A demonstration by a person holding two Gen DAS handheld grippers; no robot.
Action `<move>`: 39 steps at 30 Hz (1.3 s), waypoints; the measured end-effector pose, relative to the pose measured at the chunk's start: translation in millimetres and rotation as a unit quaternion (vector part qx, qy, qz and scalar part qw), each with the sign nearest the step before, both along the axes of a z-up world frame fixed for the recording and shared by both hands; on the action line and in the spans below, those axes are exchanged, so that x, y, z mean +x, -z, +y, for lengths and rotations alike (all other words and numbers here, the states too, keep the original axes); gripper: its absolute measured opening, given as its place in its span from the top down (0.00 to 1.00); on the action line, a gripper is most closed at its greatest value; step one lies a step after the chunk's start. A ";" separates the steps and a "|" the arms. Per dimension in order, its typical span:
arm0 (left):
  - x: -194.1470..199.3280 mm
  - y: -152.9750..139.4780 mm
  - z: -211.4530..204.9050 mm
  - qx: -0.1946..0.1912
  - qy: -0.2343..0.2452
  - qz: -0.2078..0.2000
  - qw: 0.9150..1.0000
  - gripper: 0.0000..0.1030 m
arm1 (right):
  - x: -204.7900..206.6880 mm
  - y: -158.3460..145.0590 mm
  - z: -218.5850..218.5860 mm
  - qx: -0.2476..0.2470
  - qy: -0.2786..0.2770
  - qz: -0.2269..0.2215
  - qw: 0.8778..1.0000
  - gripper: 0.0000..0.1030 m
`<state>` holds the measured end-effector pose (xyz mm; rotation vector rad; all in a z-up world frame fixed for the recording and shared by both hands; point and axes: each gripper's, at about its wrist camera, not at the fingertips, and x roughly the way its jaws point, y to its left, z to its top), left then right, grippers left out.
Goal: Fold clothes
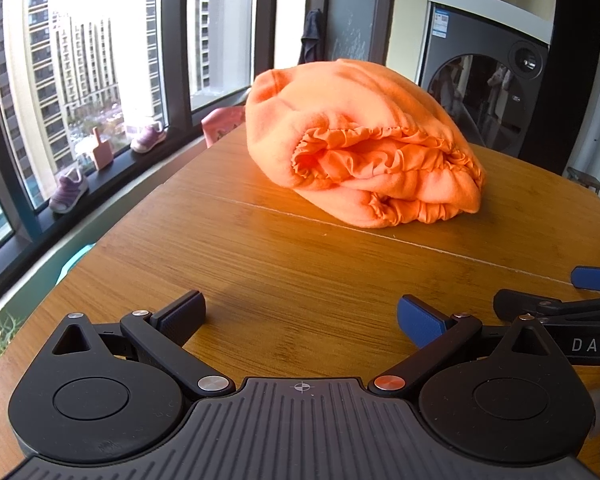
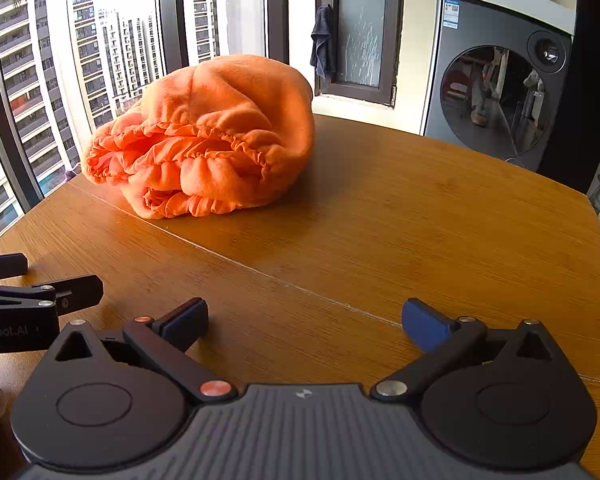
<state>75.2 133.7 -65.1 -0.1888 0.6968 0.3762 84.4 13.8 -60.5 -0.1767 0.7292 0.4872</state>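
Orange fleece, bundled up in a soft mound, and that's our garment [image 1: 360, 140] sitting toward the far side of the wooden desk [image 1: 300, 264], a ruffled, gathered hem spilling out of its near face in stacked layers. Is it folded? Hard to call it neat: the layers are doubled over one another, so some folding looks done, but the shape is domed and lumpy rather than flat, and I'd judge there's squaring-up or a final fold left, unless this bundle is simply the start. From the other side the same heap [image 2: 204, 136] sits near the window edge of the desk, with a seam line in the wood running between it and the tools. Now the claws: the left claw [image 1: 302, 318] hovers low over bare wood at the near edge, jaws spread wide, gripping nothing, well apart from the cloth. The right claw [image 2: 304, 322] mirrors it, wide open and empty, nothing touching its blue pads [image 2: 424, 322]. Each claw pokes into the edge of the other's view, so they sit side by side. Beyond the desk, a washing machine [image 2: 500, 88] and little shoes [image 1: 148, 138] on the sill.
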 end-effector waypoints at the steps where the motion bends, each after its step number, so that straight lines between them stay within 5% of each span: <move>1: 0.3 0.0 -0.3 0.001 0.000 0.001 1.000 0.00 | 0.0 0.0 0.0 0.000 0.000 0.000 1.000 0.00; 39: 1.5 -0.7 -6.1 0.018 -0.004 0.015 1.000 0.00 | 0.7 1.2 3.0 -0.001 0.002 -0.001 1.000 0.00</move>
